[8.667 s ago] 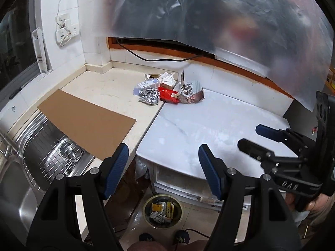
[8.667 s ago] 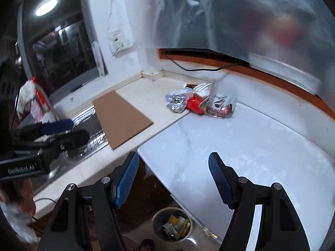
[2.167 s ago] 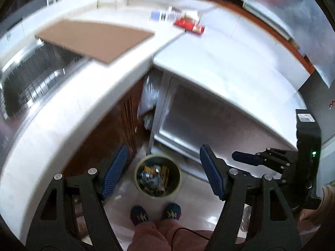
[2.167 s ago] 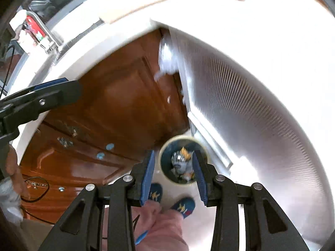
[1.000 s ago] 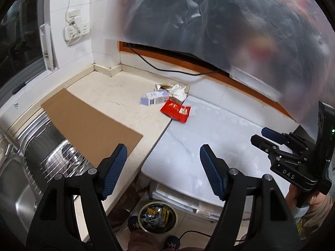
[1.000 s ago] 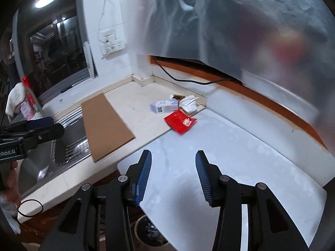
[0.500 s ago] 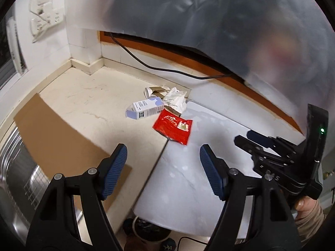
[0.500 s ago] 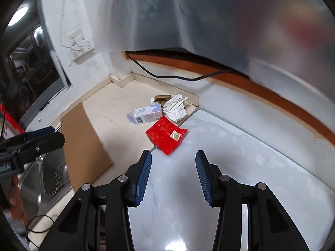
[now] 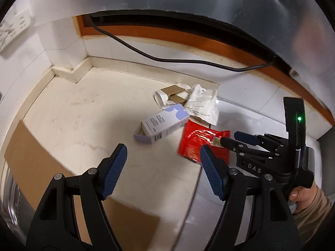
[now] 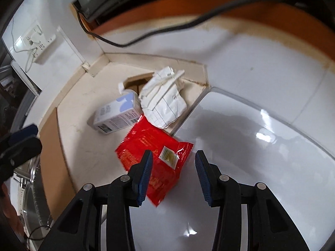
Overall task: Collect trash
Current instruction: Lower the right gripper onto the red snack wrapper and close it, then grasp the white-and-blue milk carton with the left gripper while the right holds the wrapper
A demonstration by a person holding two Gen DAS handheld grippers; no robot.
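Trash lies in the counter's back corner: a red foil packet (image 10: 155,152) (image 9: 199,144), a white and lilac carton (image 10: 117,113) (image 9: 165,123), crumpled white paper (image 10: 165,100) (image 9: 203,102) and a torn brown-lined scrap (image 9: 171,93). My right gripper (image 10: 173,159) (image 9: 232,138) hovers over the red packet. Its jaws are closing, with the packet's near corner between them, and the pads are not pressing on it. My left gripper (image 9: 163,156) (image 10: 29,137) stands wide open over bare counter, short of the carton, with nothing between its fingers.
A brown cardboard sheet (image 9: 37,163) covers the counter's left part beside the steel sink (image 10: 33,198). The glossy white appliance top (image 10: 251,146) adjoins the counter on the right. A black cable (image 9: 146,52) runs along the back wall. A hand (image 9: 301,196) holds the right gripper.
Both grippers have come forward and down toward the trash pile. The right one now sits right over the red packet, its jaws slightly narrower. The bin on the floor has left view.
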